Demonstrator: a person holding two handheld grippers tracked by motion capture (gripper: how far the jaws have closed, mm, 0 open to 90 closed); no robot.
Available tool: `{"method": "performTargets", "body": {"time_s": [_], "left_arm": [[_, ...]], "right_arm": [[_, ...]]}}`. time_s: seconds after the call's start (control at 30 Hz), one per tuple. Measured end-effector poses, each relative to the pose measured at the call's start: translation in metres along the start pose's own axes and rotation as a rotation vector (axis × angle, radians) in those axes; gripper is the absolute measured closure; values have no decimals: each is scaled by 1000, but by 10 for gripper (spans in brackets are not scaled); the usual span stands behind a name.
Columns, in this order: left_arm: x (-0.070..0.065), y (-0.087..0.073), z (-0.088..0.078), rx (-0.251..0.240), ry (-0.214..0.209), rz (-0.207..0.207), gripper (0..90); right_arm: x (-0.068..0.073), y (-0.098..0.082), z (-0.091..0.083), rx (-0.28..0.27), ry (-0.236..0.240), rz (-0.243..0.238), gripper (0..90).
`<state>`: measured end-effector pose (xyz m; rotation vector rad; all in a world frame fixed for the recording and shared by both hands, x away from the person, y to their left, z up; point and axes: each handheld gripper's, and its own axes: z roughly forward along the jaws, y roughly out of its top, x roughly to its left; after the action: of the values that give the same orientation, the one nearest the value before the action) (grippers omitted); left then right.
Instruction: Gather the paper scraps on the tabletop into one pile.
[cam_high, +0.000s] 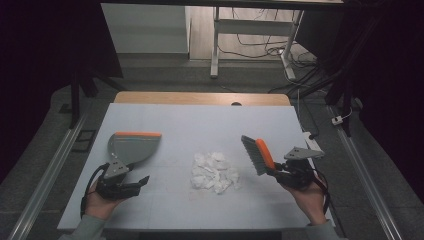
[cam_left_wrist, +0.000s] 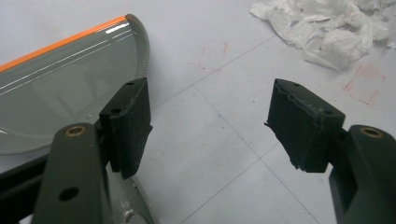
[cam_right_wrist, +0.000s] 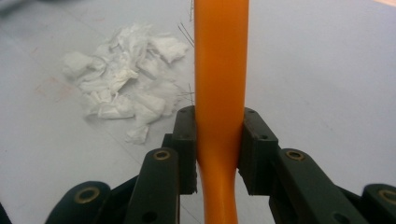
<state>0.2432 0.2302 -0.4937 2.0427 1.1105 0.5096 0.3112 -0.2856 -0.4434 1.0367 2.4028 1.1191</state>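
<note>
High view first: at the left of the pale blue table (cam_high: 180, 120) lies a grey dustpan (cam_high: 129, 148) with an orange strip along its far edge, flat on the surface. Just behind it, nearer the person, the left hand (cam_high: 100, 204) holds the left tongs (cam_high: 144, 180). From the left gripper view those tongs (cam_left_wrist: 208, 123) stand wide apart with nothing between the black pads (cam_left_wrist: 133, 123), and the dustpan (cam_left_wrist: 70, 88) sits beside the left-hand pad, its curved rim passing just under that arm; I cannot tell whether the two touch.

Moving toward the middle of the table, a heap of crumpled white paper scraps (cam_high: 215, 172) lies well apart from the dustpan. Faint red marks (cam_left_wrist: 359, 84) are drawn on the table near that heap (cam_left_wrist: 327, 28).

Further right, a hand brush (cam_high: 259, 154) with an orange back and grey bristles is held up at a tilt, bristles turned toward the paper, near the heap but not touching it. The right tongs (cam_high: 278, 172) grip its handle end, with the right hand (cam_high: 310, 197) behind them. In the right gripper view the tongs (cam_right_wrist: 218, 140) are closed snugly on the orange handle (cam_right_wrist: 219, 70), one pad pressed to each side, and the paper heap (cam_right_wrist: 123, 81) lies on the table beyond, to the left of the handle.
</note>
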Motion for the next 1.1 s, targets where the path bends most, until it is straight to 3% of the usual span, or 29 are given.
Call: {"method": "performTargets", "body": {"time_s": [0.23,0.5,1.1], "left_arm": [[-2,1,2,0,-7,15,312],[-3,2,2,-8,-15,15,310],[-3,3,2,-10,-21,12,309]], "right_arm": [[-10,-22,-3,3,-19,15,707],[-10,-21,-4,-23,-23,-8,707],[-9,-22,-4,-23,-32,-17,707]]}}
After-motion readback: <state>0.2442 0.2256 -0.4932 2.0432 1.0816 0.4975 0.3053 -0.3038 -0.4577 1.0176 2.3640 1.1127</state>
